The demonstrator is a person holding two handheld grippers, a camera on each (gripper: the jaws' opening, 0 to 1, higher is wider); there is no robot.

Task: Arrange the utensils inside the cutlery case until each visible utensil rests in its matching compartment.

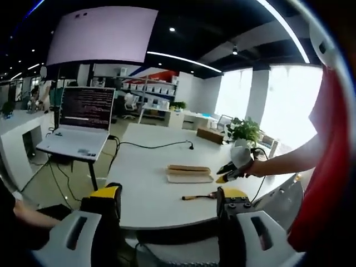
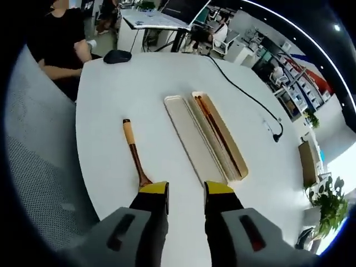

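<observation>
At the bottom of the right gripper view, the right gripper (image 2: 186, 192) is sitting nearest the camera, its two yellow-tipped jaws standing a little apart and holding nothing. The bowl end of the spoon (image 2: 135, 153) is lying just beside the left jaw tip.

The white table (image 2: 111, 89) is taking up most of that view. On it, in the middle of the frame, the cutlery case (image 2: 219, 139) is lying open next to its lid (image 2: 188, 136). Both are long and pale tan, and they are running side by side from the upper middle of the frame down toward the lower right. Brown chopsticks (image 2: 214, 129) are lying inside the case along its length. The spoon is resting on the bare table left of the lid. It is running from the middle left down toward the jaws, with its light wooden handle pointing up and its dark end pointing down.

In the left gripper view, the left gripper (image 1: 167, 194) is hanging at the bottom of the frame with its jaws wide apart and nothing between them. A person's arm is reaching in from the right side, holding the right gripper just beside the case. The spoon is lying flat below the case, pointing left and right. A laptop (image 1: 83, 119) is sitting open on a stand at the upper left.
</observation>
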